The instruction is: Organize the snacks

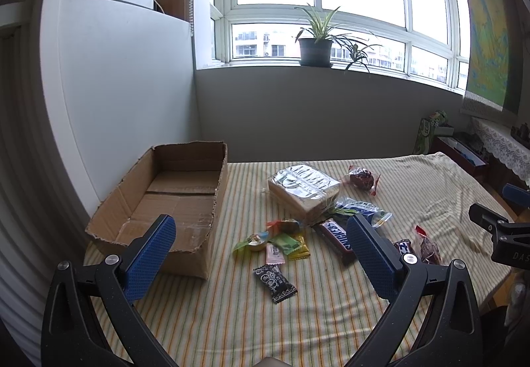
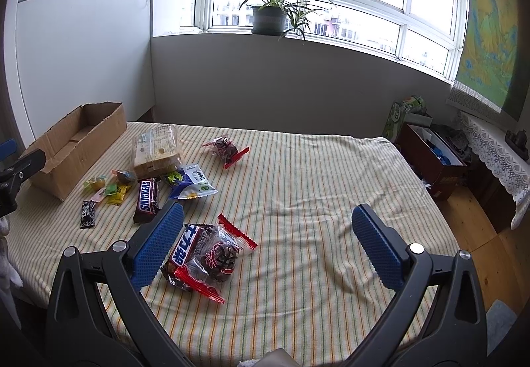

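Observation:
An empty cardboard box [image 1: 172,198] [image 2: 73,148] stands at the left of the striped cloth. Right of it lie a wrapped bread loaf [image 1: 303,189] [image 2: 155,148], a Snickers bar [image 1: 338,239] [image 2: 146,199], several small candies [image 1: 281,244] [image 2: 106,191], a black candy [image 1: 275,282] [image 2: 87,214], a blue-white pouch [image 1: 359,209] [image 2: 193,184] and a red-edged pastry packet [image 1: 362,179] [image 2: 227,148]. My left gripper [image 1: 261,251] hovers open above the candies. My right gripper [image 2: 268,244] is open, with a second red-edged pastry packet [image 2: 218,257] and a brown bar [image 2: 185,247] by its left finger.
The striped cloth [image 2: 314,194] covers a table that ends at the right over a wooden floor [image 2: 480,234]. A dark box with clutter [image 2: 430,154] stands beyond that edge. A potted plant [image 1: 314,42] sits on the windowsill. A white wall panel [image 1: 126,95] rises behind the cardboard box.

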`<control>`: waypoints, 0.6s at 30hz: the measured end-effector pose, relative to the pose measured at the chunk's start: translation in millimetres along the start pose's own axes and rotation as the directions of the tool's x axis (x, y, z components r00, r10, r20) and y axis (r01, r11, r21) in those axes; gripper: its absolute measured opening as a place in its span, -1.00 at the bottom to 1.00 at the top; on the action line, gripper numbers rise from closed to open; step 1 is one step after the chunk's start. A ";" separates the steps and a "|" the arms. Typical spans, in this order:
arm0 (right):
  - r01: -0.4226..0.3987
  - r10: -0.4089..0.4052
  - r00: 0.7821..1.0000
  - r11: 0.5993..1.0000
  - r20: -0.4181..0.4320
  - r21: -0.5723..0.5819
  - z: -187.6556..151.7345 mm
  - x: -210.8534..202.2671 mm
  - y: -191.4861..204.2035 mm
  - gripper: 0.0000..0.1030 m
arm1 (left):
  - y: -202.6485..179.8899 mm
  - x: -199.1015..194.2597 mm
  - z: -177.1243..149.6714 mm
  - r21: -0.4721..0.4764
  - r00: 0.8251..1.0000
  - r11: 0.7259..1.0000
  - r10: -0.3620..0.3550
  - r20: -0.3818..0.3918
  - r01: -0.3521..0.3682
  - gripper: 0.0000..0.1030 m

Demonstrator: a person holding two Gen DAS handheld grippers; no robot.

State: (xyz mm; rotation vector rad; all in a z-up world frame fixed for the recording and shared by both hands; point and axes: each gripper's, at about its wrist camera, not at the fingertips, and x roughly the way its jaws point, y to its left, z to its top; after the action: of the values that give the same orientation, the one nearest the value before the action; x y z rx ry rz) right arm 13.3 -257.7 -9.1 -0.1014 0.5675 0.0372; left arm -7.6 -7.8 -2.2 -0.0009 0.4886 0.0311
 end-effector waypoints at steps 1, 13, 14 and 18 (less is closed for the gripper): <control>-0.001 0.001 1.000 1.000 0.000 0.000 0.1 0.1 0.2 1.00 | 0.0 -0.1 0.1 0.000 1.000 1.000 0.000 0.000 0.000 0.99; -0.016 0.016 1.000 1.000 -0.013 -0.004 -1.3 2.0 1.5 1.00 | -2.5 -0.7 0.2 0.007 1.000 1.000 -0.007 -0.005 0.007 0.99; -0.013 0.013 1.000 1.000 -0.011 -0.005 -1.6 2.2 1.6 1.00 | -2.5 -0.4 0.2 0.007 1.000 1.000 -0.008 -0.006 0.008 0.99; -0.016 0.015 1.000 1.000 -0.020 -0.015 -3.7 4.8 -0.6 1.00 | -2.6 2.7 -1.4 0.009 1.000 1.000 -0.013 -0.018 0.013 0.99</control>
State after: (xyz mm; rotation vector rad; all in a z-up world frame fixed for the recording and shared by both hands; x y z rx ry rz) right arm 15.4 -258.7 -14.8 -0.1126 0.5878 0.0559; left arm -5.8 -10.4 -4.7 0.0046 0.5065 0.0163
